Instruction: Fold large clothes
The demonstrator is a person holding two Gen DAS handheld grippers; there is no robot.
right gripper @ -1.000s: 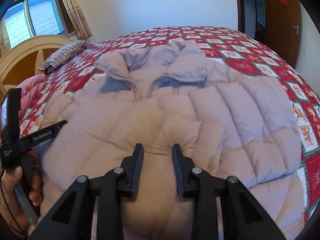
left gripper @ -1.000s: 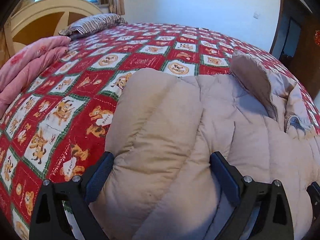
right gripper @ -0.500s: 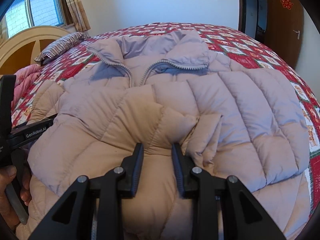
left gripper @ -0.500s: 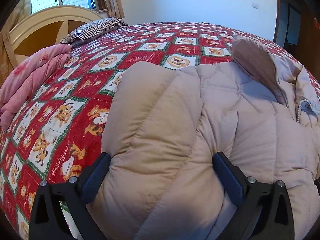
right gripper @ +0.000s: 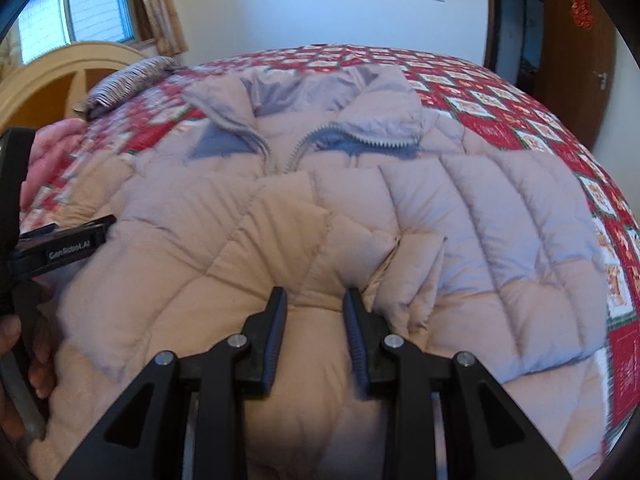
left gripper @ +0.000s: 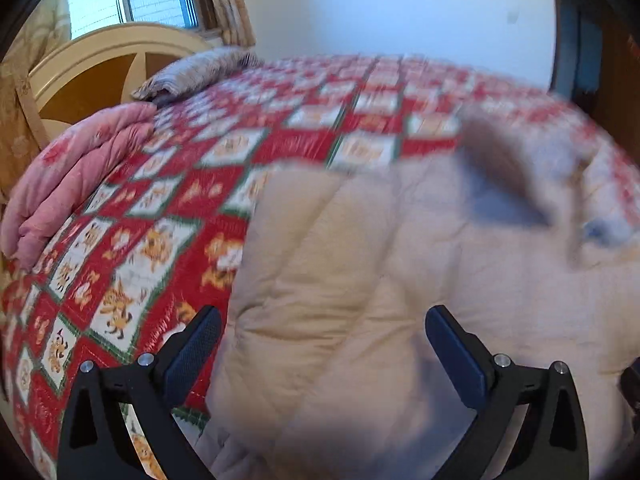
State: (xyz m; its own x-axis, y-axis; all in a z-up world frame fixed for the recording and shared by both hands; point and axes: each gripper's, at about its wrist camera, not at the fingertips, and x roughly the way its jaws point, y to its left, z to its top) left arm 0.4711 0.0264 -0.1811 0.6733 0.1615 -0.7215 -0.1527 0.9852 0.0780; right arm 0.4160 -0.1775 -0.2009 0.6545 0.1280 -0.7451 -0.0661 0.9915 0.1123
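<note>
A large beige puffer jacket (right gripper: 460, 216) lies front-up on the bed, collar (right gripper: 320, 96) at the far side, zip partly open. It also fills the left wrist view (left gripper: 400, 280), which is blurred. My right gripper (right gripper: 315, 300) is shut on a fold of the jacket's lower front and holds it bunched up. My left gripper (left gripper: 320, 328) is open wide, its jaws either side of the jacket's left edge. The left gripper also shows at the left of the right wrist view (right gripper: 60, 244), held by a hand.
The bed has a red, white and green cartoon-print cover (left gripper: 168, 208). A folded pink quilt (left gripper: 76, 176) and a striped pillow (left gripper: 200, 72) lie by the cream headboard (left gripper: 100, 68). A wooden door (right gripper: 576, 60) stands at the right.
My right gripper has carried the jacket's hem fold further toward the collar. My left gripper has swung left over the jacket's edge, still open; its view is now motion-blurred.
</note>
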